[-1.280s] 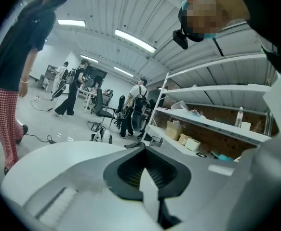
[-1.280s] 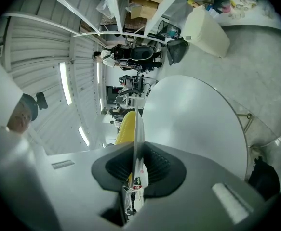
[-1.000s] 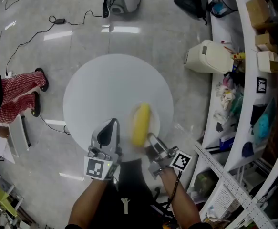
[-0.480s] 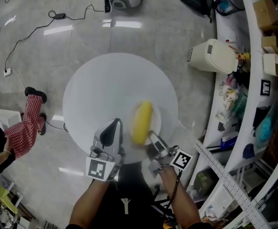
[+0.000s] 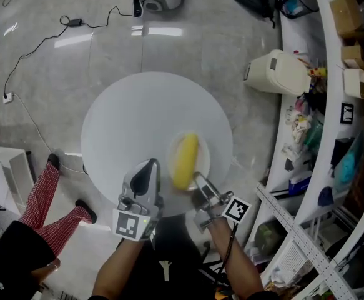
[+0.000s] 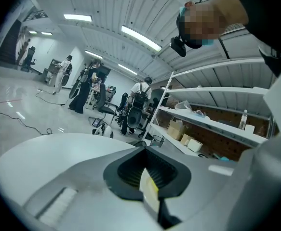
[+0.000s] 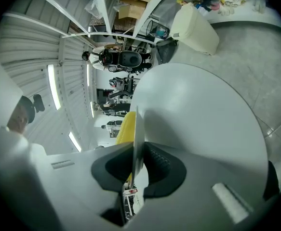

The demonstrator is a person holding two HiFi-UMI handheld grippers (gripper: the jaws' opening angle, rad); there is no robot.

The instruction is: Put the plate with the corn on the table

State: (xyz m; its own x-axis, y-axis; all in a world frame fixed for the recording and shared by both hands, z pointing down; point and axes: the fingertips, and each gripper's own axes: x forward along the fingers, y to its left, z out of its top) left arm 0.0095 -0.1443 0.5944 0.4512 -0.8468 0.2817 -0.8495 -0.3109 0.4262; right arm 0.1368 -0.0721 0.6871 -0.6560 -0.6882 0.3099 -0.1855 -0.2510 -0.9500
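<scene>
A yellow corn cob [image 5: 185, 153] lies on a small white plate [image 5: 201, 154] over the right front part of the round white table [image 5: 132, 117]. My right gripper [image 5: 197, 179] is shut on the plate's near rim. In the right gripper view the plate [image 7: 135, 129] stands edge-on between the dark pads of the right gripper [image 7: 134, 165], with the corn [image 7: 127, 126] behind it. Whether the plate rests on the table I cannot tell. Left of the plate, my left gripper [image 5: 148, 166] hovers over the table's front edge. It is shut; only a small yellow-white tag shows at the jaws of the left gripper [image 6: 147, 173].
Curved shelves [image 5: 341, 105] with boxes and clutter run down the right side. A white bin [image 5: 275, 74] stands on the floor behind the table. Cables [image 5: 38, 49] trail across the floor at the left. A person in red checked trousers [image 5: 50, 217] stands at the lower left.
Both grippers and the plate have hardly shifted over the table. The person in red checked trousers has walked from the left edge to the lower left.
</scene>
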